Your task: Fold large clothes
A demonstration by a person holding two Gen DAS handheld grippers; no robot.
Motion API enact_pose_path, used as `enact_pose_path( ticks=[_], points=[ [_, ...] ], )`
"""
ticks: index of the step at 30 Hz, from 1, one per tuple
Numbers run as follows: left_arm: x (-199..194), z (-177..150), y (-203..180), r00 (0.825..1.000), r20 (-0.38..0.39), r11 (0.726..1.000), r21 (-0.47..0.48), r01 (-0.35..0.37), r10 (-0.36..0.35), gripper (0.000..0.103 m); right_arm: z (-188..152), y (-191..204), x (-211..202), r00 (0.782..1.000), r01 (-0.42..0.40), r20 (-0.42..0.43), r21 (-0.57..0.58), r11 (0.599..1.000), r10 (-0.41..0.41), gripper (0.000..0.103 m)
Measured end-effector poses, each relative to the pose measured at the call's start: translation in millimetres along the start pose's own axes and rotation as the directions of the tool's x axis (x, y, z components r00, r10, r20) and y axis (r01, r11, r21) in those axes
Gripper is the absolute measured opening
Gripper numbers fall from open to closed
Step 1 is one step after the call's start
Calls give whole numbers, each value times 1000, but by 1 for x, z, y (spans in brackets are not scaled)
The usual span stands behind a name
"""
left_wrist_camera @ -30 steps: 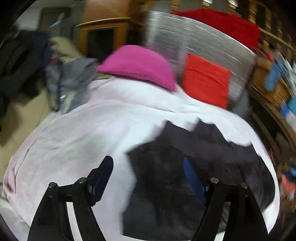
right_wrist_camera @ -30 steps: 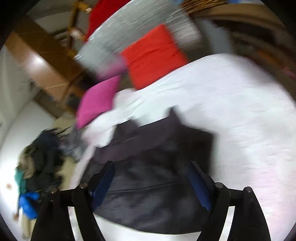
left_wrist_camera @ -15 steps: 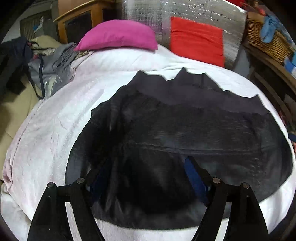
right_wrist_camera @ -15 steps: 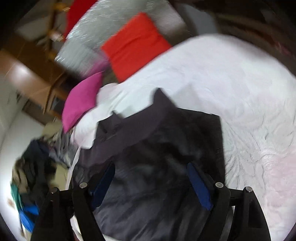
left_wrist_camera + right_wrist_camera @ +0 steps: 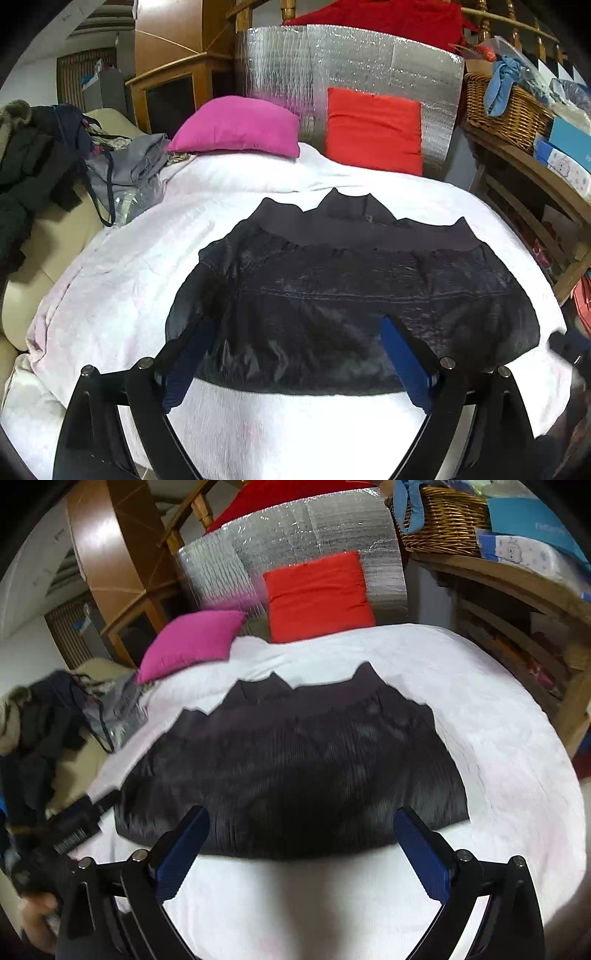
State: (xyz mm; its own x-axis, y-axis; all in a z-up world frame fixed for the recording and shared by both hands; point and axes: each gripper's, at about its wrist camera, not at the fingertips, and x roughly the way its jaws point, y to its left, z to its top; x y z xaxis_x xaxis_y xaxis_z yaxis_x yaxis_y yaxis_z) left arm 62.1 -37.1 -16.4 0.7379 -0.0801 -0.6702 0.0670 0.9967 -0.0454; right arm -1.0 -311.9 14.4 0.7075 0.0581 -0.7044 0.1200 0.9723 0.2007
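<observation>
1. A dark jacket (image 5: 351, 295) lies spread flat on a bed with a white cover (image 5: 110, 295). Its ribbed band (image 5: 369, 236) is at the far side, toward the pillows, and its near edge is toward the cameras.
2. In the right wrist view the same dark jacket (image 5: 291, 775) lies in the middle of the white cover (image 5: 498, 757), a little blurred.
3. The left gripper (image 5: 295, 354) is released: its two blue-padded fingers (image 5: 404, 363) stand wide apart above the near edge of the jacket and hold nothing.
4. The right gripper (image 5: 301, 849) is also released, with the fingers (image 5: 421, 853) spread wide over the near edge of the jacket, and no cloth is between them.
5. From these pictures I cannot tell if the fingertips touch the fabric or only hang just above it.
6. In the right wrist view the other gripper (image 5: 74, 830) shows at the left edge, beside the left end of the jacket.
7. At the head of the bed a pink pillow (image 5: 236, 127) lies on the left and a red pillow (image 5: 375, 129) stands on the right, against a silver foil panel (image 5: 351, 62).
8. A wicker basket (image 5: 506, 107) with blue cloth stands on a wooden shelf (image 5: 528, 166) to the right of the bed.
9. A grey bag (image 5: 125, 177) and dark clothes (image 5: 29, 158) lie to the left of the bed.
</observation>
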Motion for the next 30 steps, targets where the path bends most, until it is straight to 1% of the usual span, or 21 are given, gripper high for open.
enact_pose_path(
  ticks=[1, 3, 7, 12, 16, 25, 30],
  points=[
    [-6, -2, -1, 1000, 8, 1000, -3, -2, 2, 95, -5, 2, -2, 1000, 19, 1, -5, 1000, -19, 101],
    [-12, -5, -3, 1000, 17, 1000, -3, -11, 11, 96, -11, 7, -3, 1000, 22, 1, -17, 1000, -22, 101],
    [-22, -10, -6, 1000, 13, 1000, 11, -16, 16, 96, -20, 20, -11, 997, 75, 17, -76, 994, -74, 101],
    [-33, -16, -7, 1000, 16, 1000, -3, 3, -3, 97, -18, 30, -19, 993, 111, 36, -99, 989, -108, 101],
    [-36, -17, -12, 1000, 25, 1000, 17, -15, 14, 101, -14, 33, -26, 991, 125, 56, -100, 987, -119, 101],
    [-36, -18, -23, 1000, 15, 998, 52, -19, 19, 101, -9, 32, -32, 991, 124, 70, -101, 987, -117, 101],
    [-36, -17, -21, 1000, 15, 999, 43, -11, 10, 101, -8, 32, -30, 991, 121, 66, -104, 987, -114, 101]
  ],
)
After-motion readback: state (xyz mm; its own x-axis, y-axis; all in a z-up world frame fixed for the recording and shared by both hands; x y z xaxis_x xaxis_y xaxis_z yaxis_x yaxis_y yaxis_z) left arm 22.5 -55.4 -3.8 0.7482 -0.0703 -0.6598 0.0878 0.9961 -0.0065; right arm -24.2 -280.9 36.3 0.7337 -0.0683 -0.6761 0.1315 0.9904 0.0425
